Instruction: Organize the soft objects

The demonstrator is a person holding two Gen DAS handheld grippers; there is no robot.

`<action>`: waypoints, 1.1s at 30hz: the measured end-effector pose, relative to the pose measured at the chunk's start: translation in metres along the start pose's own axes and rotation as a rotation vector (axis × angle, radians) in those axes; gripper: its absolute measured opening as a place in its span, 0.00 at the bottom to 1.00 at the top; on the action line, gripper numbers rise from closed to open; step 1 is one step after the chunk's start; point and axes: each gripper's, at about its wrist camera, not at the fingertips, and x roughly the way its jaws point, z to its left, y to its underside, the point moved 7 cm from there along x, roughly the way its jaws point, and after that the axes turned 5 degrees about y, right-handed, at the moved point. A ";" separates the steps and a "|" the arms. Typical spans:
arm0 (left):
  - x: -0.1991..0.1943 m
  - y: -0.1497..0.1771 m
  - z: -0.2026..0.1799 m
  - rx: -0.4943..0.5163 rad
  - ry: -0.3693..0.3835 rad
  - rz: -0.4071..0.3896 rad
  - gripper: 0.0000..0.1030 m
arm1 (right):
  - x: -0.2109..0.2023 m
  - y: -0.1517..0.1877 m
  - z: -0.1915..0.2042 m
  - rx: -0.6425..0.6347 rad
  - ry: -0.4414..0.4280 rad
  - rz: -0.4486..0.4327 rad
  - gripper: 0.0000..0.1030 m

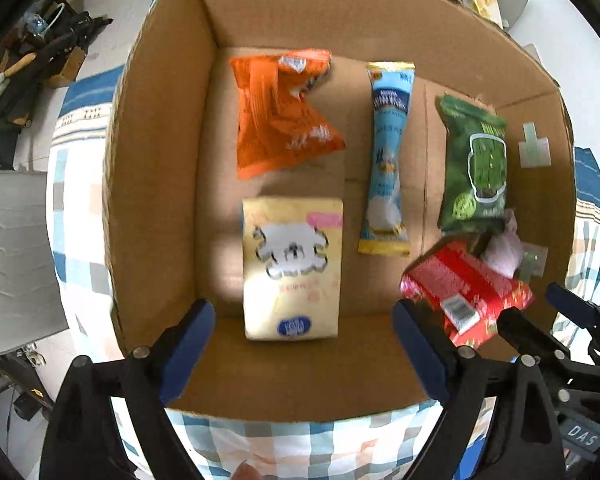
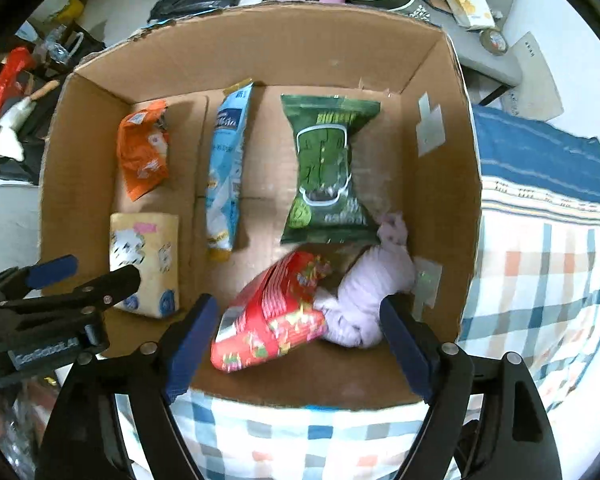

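Your right tongs [image 2: 296, 344] hang wide apart, grasping nothing. The shiny red plastic snack bag [image 2: 276, 320] lies between them in the brown cardboard box [image 2: 466, 184], long side pointing to 1 o'clock. Your left tongs [image 1: 304, 344] gape too, farther away.

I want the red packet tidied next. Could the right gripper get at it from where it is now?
Probably yes. The right gripper is open and hangs just above the red packet in the cardboard box, with nothing over it. The pale purple soft bundle presses against the packet's right side, so a finger may snag it.
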 end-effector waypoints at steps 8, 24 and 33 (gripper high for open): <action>-0.001 0.027 -0.003 -0.017 0.018 -0.017 0.89 | -0.004 0.028 -0.010 0.038 -0.076 0.033 0.82; -0.105 0.098 -0.028 0.016 -0.085 -0.345 0.89 | -0.069 0.078 -0.016 -0.016 0.015 -0.173 0.82; -0.188 0.148 -0.059 0.058 -0.102 -0.524 0.89 | -0.149 0.129 -0.037 0.024 0.011 -0.344 0.97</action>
